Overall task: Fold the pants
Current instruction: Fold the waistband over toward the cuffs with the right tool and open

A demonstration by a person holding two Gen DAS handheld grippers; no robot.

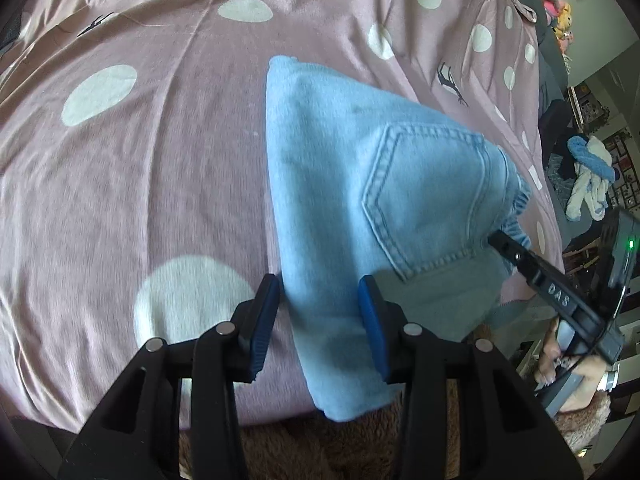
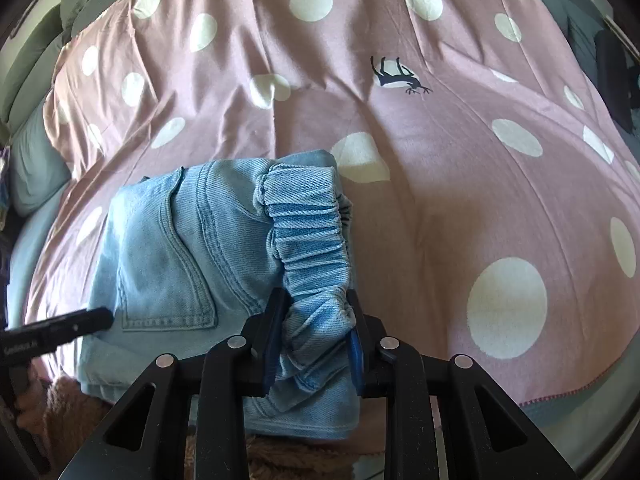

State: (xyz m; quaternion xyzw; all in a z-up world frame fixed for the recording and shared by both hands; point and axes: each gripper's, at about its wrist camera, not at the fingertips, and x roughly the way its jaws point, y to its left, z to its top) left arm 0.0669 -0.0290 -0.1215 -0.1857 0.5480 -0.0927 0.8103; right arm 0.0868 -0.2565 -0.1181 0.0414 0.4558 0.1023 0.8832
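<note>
Many white dots pattern the mauve bedspread [image 1: 160, 152] under folded pants [image 1: 340, 200].

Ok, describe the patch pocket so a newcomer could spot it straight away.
A pink bedspread with white dots fills both views; on it lie folded light-blue pants. The patch pocket sits beside their gathered waistband, the only panel outlined in double stitching.

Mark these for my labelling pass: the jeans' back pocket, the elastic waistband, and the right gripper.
back pocket [image 1: 430, 196]: left wrist view, middle of the stitched pocket panel.
elastic waistband [image 2: 310, 240]: right wrist view, gathered ribbed band.
right gripper [image 2: 316, 320]: right wrist view, midway between its fingertips, around the waistband.
</note>
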